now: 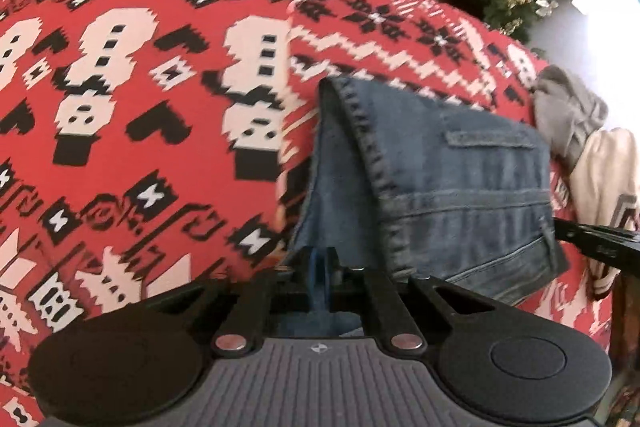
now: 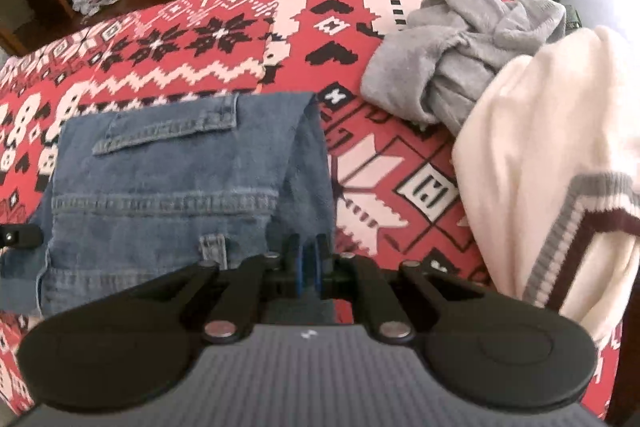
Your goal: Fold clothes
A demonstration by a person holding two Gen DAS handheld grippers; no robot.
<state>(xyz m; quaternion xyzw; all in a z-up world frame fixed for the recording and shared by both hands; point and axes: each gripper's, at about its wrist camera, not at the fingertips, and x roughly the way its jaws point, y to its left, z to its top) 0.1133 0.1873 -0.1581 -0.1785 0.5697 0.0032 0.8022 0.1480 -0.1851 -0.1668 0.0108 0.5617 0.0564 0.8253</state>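
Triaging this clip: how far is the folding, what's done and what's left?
Done: the jeans already lie doubled over on the red patterned cloth.
In hand: both grippers are shut on the jeans' near edge, the left gripper at one corner and the right gripper at the other, so this fold is not finished.
Left: the grey top and the cream sweater lie bunched and unfolded beside them.

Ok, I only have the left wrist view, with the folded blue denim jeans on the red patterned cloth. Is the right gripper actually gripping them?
Observer: Yes, the right gripper is shut on the edge of the jeans that faces the other clothes.
Operator: And the grey thing at my frame's edge?
Observer: It's a crumpled grey fleece top, lying apart from the jeans. A cream knitted sweater overlaps its far side.
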